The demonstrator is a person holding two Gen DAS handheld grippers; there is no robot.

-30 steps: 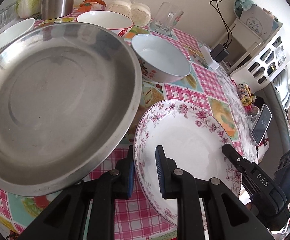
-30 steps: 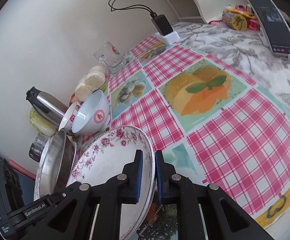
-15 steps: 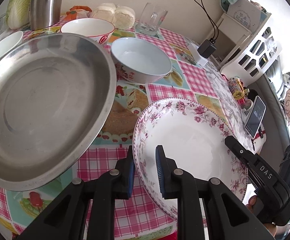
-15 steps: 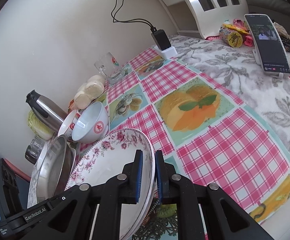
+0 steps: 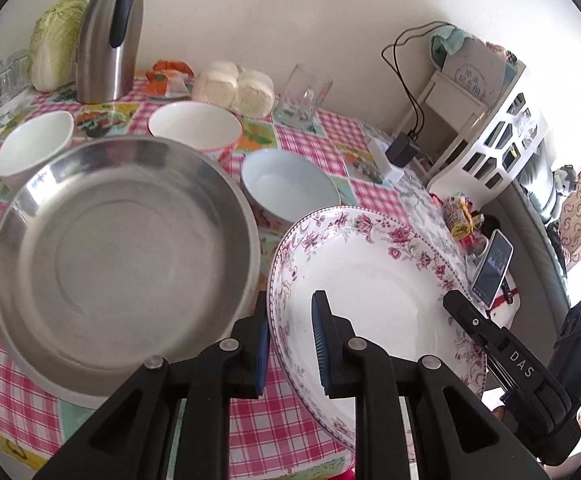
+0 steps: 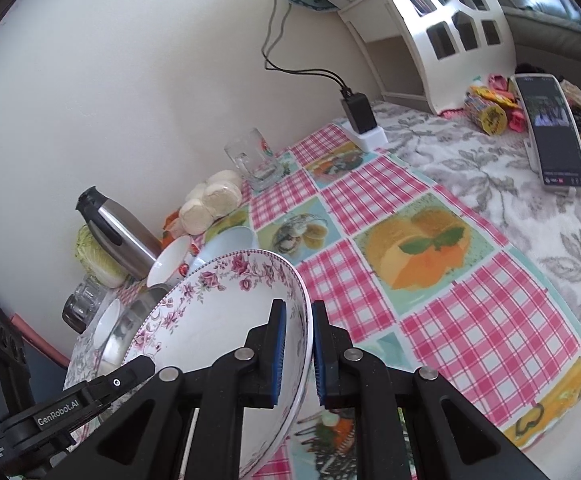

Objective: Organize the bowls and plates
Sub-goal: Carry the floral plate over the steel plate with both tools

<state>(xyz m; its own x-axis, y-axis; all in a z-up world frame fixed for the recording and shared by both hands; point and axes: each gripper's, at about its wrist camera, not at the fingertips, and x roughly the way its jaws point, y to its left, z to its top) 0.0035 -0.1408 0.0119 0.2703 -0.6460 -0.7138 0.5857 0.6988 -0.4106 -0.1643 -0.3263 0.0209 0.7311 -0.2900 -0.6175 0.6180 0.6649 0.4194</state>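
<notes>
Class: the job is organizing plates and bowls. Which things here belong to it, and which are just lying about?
Belong to the job:
floral plate
steel pan
three bowls

Just lying about:
thermos
cabbage
glass mug
buns
phone
charger

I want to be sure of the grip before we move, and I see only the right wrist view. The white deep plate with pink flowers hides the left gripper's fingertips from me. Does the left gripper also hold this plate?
Observer: Yes. In the left wrist view the left gripper is shut on the rim of the white deep plate with pink flowers, with one pad inside the rim and one outside.
Operator: Is something lying in the round steel pan? The plate covers it for me.
Observer: No, the round steel pan is empty.
</notes>
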